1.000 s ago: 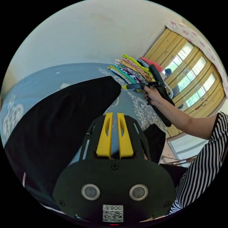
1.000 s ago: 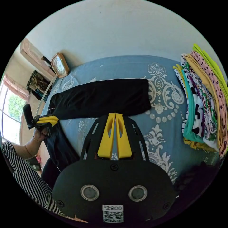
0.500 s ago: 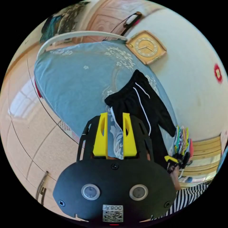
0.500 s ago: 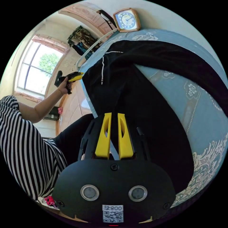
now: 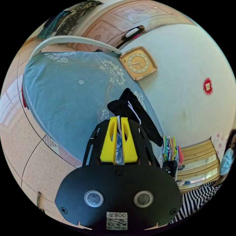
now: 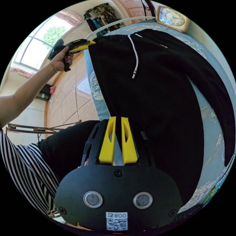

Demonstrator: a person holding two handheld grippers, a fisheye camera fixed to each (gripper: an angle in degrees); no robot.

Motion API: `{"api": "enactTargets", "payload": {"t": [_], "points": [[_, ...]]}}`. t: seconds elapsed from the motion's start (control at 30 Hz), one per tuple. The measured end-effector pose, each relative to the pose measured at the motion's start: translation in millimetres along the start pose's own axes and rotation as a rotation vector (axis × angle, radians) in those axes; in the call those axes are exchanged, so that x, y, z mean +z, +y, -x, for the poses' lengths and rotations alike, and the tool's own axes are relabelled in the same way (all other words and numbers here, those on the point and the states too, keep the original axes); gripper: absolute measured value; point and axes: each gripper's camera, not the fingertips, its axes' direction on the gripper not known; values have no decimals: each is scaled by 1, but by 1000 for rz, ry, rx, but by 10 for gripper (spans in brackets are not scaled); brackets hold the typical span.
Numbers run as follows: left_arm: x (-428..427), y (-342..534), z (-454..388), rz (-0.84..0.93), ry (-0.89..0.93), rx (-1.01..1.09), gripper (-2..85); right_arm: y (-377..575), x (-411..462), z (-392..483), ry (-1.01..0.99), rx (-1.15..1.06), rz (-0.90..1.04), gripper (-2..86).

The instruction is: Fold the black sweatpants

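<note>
Black sweatpants (image 6: 159, 98) lie spread across a bed (image 5: 68, 91) covered in a blue patterned sheet, waistband toward the bed's near edge, one leg trailing toward a stack of folded clothes (image 5: 170, 150) by the wall. The left tongs (image 5: 118, 123) are drawn narrow, pinching one waistband corner beside a white drawstring (image 6: 135, 57), probably to hold that end taut. The right tongs (image 6: 117, 122) are also narrow over the black cloth; whether they grip it cannot be told. A clock (image 5: 138, 63) leans against the wall.

Sweatpants (image 6: 159, 98) on bed (image 5: 64, 91), clock (image 5: 138, 63) behind, clothes stack (image 5: 170, 150) at far end.
</note>
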Motion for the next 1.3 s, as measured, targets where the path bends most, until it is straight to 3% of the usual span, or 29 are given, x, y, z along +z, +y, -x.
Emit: {"api": "enactTargets", "payload": {"t": [0.07, 0.17, 0.3, 0.47, 0.53, 0.63, 0.8, 0.9, 1.0, 1.3], "points": [[5, 3, 14, 43, -21, -60, 50, -3, 6, -3, -62, 32, 6, 49], [-13, 15, 19, -85, 8, -91, 62, -3, 1, -4, -118, 57, -33, 52], [-29, 23, -23, -179, -80, 75, 61, -6, -17, -17, -63, 111, -144, 49], [42, 26, -121, 111, 42, 455, 66, -9, -19, -49, 19, 215, -118, 71], [85, 49, -168, 313, 87, 643, 72, -1, -18, -43, 14, 202, -93, 77], [109, 91, -206, 469, 87, 842, 79, 20, -13, -16, 3, 140, -39, 84], [113, 132, -220, 582, 22, 941, 91, 23, 13, 34, 136, -27, 58, 90], [121, 142, -225, 609, -106, 994, 87, 16, 25, 44, 251, -90, 96, 86], [135, 146, -237, 617, -206, 1063, 62, 14, 16, 38, 206, -70, 85, 55], [148, 142, -266, 741, -175, 1054, 35, 9, -12, 15, 49, -28, 92, 21]]}}
